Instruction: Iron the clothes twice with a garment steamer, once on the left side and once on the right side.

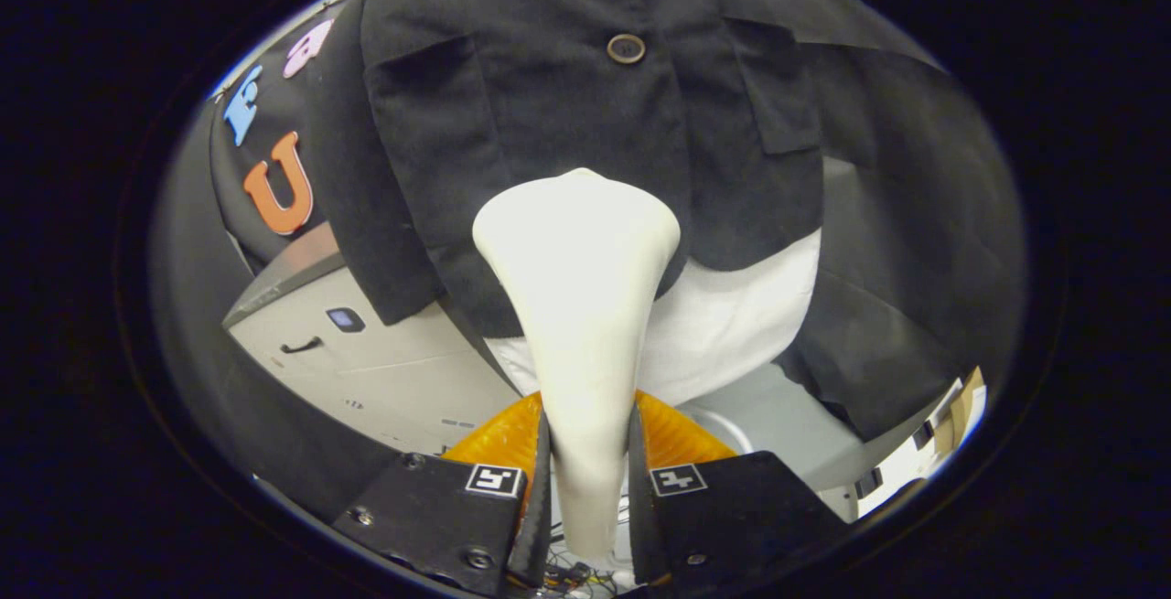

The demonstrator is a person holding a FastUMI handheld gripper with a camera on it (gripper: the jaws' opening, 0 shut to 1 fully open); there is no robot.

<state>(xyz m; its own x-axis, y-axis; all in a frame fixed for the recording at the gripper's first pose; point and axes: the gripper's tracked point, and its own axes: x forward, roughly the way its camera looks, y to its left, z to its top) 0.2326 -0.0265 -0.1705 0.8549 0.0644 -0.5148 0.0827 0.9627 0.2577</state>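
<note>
Pinching the neck of the cream-white, fan-headed plastic garment steamer [578, 306] between both fingers, the hand-held gripper [585, 480] holds its head against the lower front of the black buttoned fabric jacket [585, 105] hanging ahead, near the middle. A good pass likely keeps the head flat, travelling slowly along one side panel without snagging the pocket flap [778, 87].

A grey cabinet [366, 352] with a dark handle and a small screen sits at lower left. At lower right, what may be cardboard boxes [956, 411].
</note>
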